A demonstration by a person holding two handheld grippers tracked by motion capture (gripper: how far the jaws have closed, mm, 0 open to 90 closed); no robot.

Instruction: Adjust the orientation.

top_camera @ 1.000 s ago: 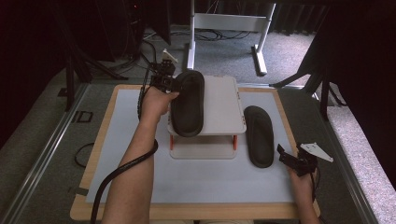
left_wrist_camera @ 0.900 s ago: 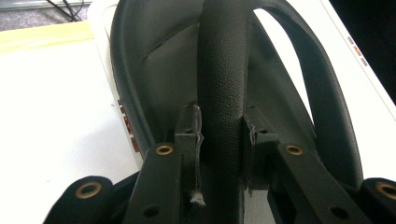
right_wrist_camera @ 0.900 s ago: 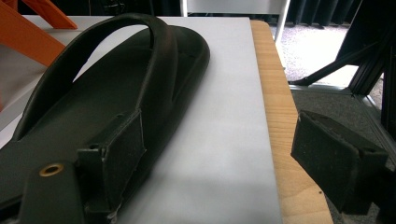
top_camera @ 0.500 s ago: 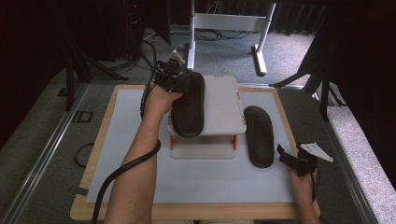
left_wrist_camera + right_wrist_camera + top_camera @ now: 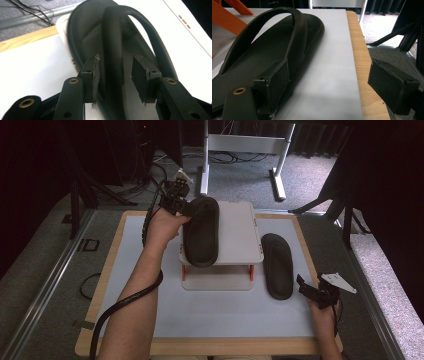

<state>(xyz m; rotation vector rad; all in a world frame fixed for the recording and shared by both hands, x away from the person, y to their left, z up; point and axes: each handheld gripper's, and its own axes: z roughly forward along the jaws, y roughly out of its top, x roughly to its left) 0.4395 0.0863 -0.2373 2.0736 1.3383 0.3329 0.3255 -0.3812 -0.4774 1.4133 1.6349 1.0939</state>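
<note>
A black sandal point(image 5: 201, 232) lies on a white raised shelf point(image 5: 240, 230) with orange legs. My left gripper point(image 5: 189, 209) is at its far end. In the left gripper view the sandal's strap point(image 5: 112, 37) runs between the pads of the left gripper point(image 5: 115, 67) with a gap on each side; the jaws have just been opening and stand open. A second black sandal point(image 5: 277, 265) lies flat on the mat to the right of the shelf. My right gripper point(image 5: 306, 287) rests by its near end, jaws wide open, and in the right gripper view that sandal point(image 5: 262, 55) lies beside the left pad of the gripper point(image 5: 334, 82).
The pale mat point(image 5: 220, 315) sits on a wooden board point(image 5: 95, 315) with a metal rail point(image 5: 45, 295) along the left. A white table frame point(image 5: 245, 145) and cables stand on the floor behind. The board's edge point(image 5: 359, 62) runs close to the right gripper.
The left hand has risen slightly at the sandal's far end, while the sandal stays on the shelf. The right hand and the second sandal have not moved.
</note>
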